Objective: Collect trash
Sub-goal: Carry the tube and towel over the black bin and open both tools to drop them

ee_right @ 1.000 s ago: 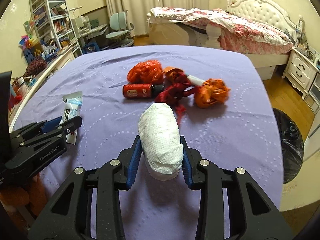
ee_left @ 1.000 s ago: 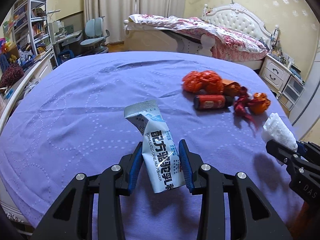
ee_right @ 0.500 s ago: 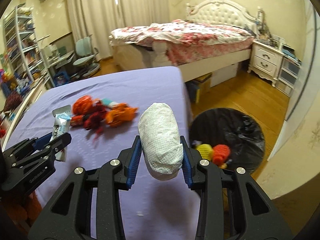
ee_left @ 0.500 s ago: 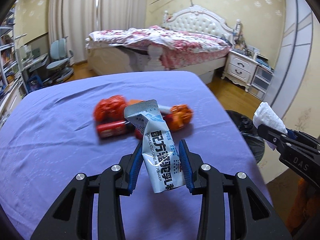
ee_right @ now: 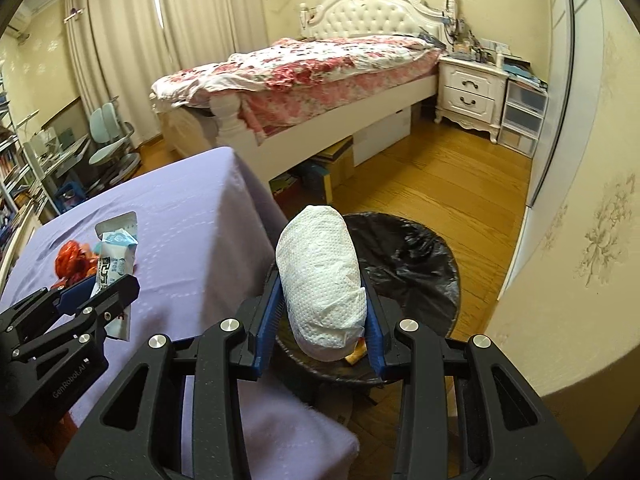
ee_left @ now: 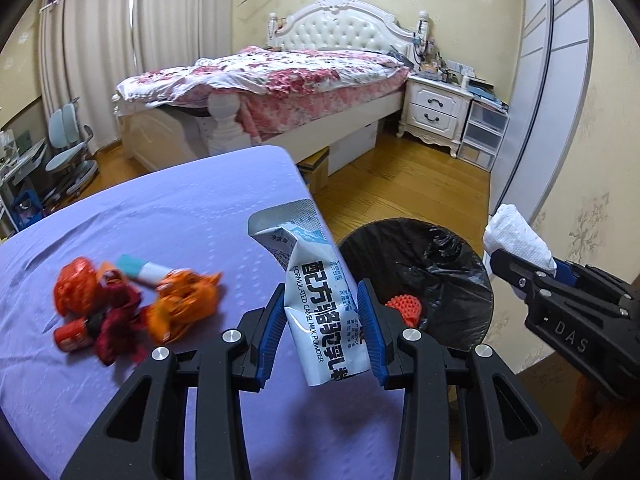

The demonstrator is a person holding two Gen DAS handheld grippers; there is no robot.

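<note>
Your left gripper point(ee_left: 322, 330) is clamped on a white camel milk powder sachet point(ee_left: 316, 304); both blue pads press its sides and the torn top end stands up and tilts left. In the left wrist view the sachet sits at the right edge of the purple-covered table point(ee_left: 180, 220), in line with the near rim of the trash bin point(ee_left: 440, 264).

Your right gripper point(ee_right: 324, 316) is clamped on a wad of white paper towel point(ee_right: 320, 276), which stands upright between the pads. In the right wrist view the wad overlaps the left part of the bin point(ee_right: 416, 264), off the table edge point(ee_right: 192, 208).

The bin stands on the wooden floor just beside the table's right side. It is lined with a black bag and holds a red-orange meshed item point(ee_left: 404, 308).

On the table, well left of the sachet, lies a cluster of uncollected trash: orange and red crumpled wrappers point(ee_left: 180, 308), a small red bottle point(ee_left: 74, 330) on its side, and a teal-and-white tube point(ee_left: 144, 272). The cluster is blurred.
</note>
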